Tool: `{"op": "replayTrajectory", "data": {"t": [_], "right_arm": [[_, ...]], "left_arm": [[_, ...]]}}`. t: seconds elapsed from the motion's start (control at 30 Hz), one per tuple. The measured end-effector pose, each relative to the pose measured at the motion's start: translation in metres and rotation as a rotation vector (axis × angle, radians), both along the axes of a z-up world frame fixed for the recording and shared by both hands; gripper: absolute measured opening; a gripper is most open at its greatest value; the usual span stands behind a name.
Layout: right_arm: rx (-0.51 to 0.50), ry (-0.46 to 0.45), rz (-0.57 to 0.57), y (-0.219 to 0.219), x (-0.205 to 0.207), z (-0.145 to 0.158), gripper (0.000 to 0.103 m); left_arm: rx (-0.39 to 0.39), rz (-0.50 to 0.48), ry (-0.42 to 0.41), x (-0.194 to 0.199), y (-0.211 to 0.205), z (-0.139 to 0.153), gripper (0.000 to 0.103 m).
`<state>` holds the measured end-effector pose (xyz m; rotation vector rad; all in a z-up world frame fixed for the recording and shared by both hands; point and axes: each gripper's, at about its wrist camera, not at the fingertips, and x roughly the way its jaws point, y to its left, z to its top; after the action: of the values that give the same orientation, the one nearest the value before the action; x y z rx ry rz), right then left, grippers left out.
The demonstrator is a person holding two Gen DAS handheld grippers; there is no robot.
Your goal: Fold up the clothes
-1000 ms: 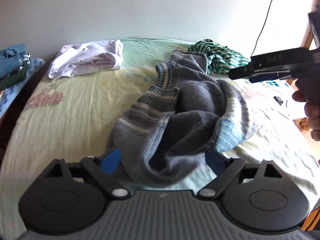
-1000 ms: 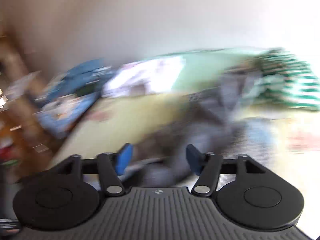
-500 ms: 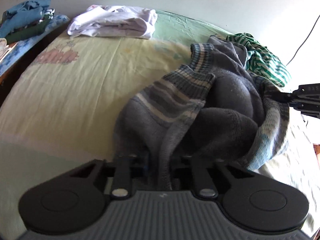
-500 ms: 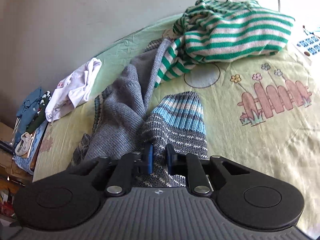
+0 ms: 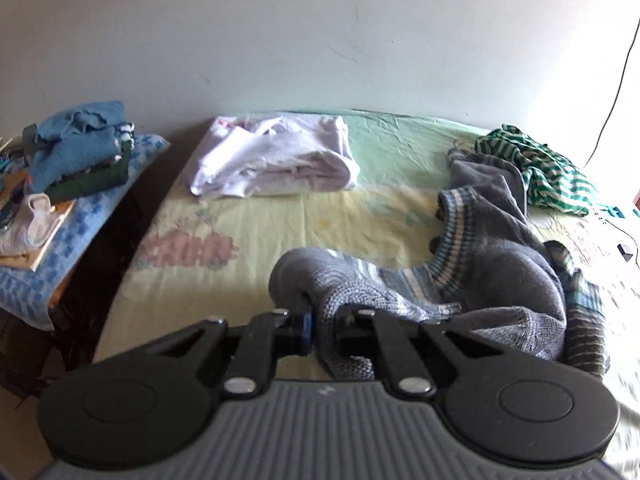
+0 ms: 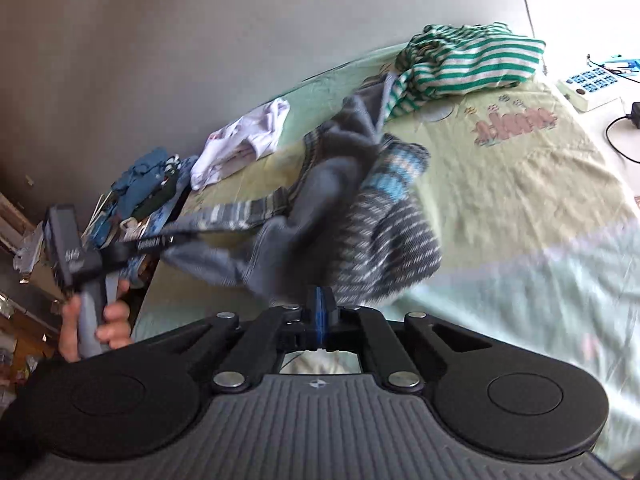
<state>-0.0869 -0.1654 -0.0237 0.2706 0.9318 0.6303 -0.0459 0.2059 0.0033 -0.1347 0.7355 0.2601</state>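
Observation:
A grey knit sweater (image 5: 500, 280) with blue and white striped cuffs lies crumpled on the bed's pale yellow-green sheet (image 5: 240, 220). My left gripper (image 5: 322, 320) is shut on a rolled edge of it, near the bed's front. In the right wrist view the sweater (image 6: 360, 220) is blurred and raised off the sheet. My right gripper (image 6: 319, 312) is shut on its lower fold, blue pads pressed together. The left gripper (image 6: 160, 242) shows there too, pinching the striped hem, with a hand (image 6: 108, 316) on its handle. The sweater stretches between the two grippers.
A folded white garment (image 5: 276, 160) lies at the back of the bed. A green and white striped garment (image 5: 540, 168) touches the sweater's far end. Blue clothes (image 5: 76, 148) are stacked on a side table left of the bed. A keypad device (image 6: 588, 84) and a cable (image 6: 616, 140) lie at the right.
Both grippers went from open to shut on the sweater. Since then they have pulled apart and lifted it, and the left has drawn its edge leftward along the bed's front.

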Motion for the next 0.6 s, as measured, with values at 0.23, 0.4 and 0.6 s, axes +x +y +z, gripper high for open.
{"op": "replayTrajectory", "data": {"t": [0.23, 0.4, 0.6], "right_arm": [[-0.099, -0.058, -0.109, 0.025, -0.004, -0.013, 0.036], [-0.087, -0.072, -0.202, 0.017, 0.048, -0.027, 0.062], [-0.183, -0.052, -0.115, 0.053, 0.124, -0.061, 0.064]], "left_arm": [[0.001, 0.115, -0.002, -0.022, 0.06, -0.001, 0.007], [-0.018, 0.124, 0.075, -0.041, 0.06, -0.032, 0.007], [0.024, 0.156, 0.082, -0.051, 0.032, -0.036, 0.007]]}}
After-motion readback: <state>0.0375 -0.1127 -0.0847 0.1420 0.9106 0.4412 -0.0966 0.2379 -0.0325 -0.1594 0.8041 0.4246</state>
